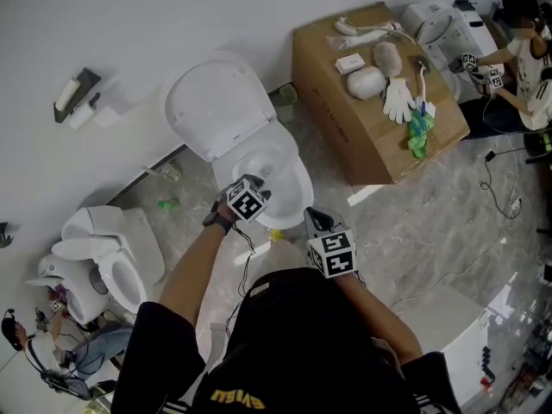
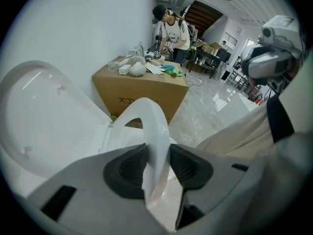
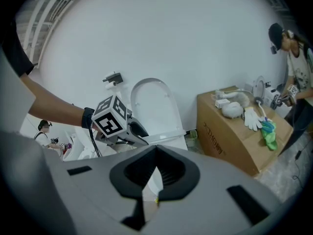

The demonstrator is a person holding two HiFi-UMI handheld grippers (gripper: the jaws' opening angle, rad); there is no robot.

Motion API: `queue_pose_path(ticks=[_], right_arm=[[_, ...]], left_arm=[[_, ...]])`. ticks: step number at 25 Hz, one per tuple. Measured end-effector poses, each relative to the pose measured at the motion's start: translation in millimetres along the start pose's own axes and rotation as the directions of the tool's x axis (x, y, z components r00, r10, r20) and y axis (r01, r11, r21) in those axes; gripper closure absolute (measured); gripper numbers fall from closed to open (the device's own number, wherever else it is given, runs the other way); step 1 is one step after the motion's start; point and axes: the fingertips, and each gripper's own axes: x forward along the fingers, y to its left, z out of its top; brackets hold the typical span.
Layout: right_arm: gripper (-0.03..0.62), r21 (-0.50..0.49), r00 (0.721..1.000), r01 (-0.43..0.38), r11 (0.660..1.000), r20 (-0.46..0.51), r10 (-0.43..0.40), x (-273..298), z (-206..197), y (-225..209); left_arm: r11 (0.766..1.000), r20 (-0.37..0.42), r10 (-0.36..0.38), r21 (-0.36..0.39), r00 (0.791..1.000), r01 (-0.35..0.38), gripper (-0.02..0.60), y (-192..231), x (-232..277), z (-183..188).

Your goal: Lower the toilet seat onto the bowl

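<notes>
A white toilet stands against the wall with its lid (image 1: 216, 102) raised above the bowl (image 1: 291, 198). In the left gripper view the white seat ring (image 2: 152, 126) stands tilted up from the bowl, in front of the lid (image 2: 44, 116). My left gripper (image 2: 156, 153) is shut on the seat's front rim, both dark pads pressing its sides. In the head view its marker cube (image 1: 247, 201) hangs over the bowl's near edge. My right gripper (image 3: 155, 153) is shut with nothing between its pads; it hangs back on the right, its cube (image 1: 332, 253) near my body.
A cardboard box (image 1: 379, 102) right of the toilet carries gloves, a brush and cloths. A second toilet (image 1: 103, 257) sits at the lower left. A person (image 1: 526, 67) works at another toilet (image 1: 448, 28) in the far right corner. Cables (image 1: 500, 197) trail over the marble floor.
</notes>
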Motion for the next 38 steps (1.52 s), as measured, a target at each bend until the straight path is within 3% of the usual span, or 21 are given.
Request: queue_pose_path(ticks=[9, 20, 38], right_arm=[[0.6, 0.028, 0.999, 0.036, 0.999, 0.0, -0.036, 2.5, -4.3, -11.5], [0.6, 0.063, 0.997, 0.074, 0.995, -0.042, -0.072, -3.7, -29.2, -23.8], [0.6, 0.086, 0.991, 0.047, 0.995, -0.128, -0.036, 9.1, -62.2, -10.1]], left_arm=[[0.999, -0.01, -0.036, -0.015, 0.999, 0.035, 0.428, -21.8, 14.6, -3.3], [0.998, -0.038, -0.048, 0.025, 0.998, 0.049, 0.43, -48.6, 38.4, -12.4], [0.998, -0.063, -0.054, 0.034, 0.997, 0.057, 0.428, -68.7, 58.2, -24.8]])
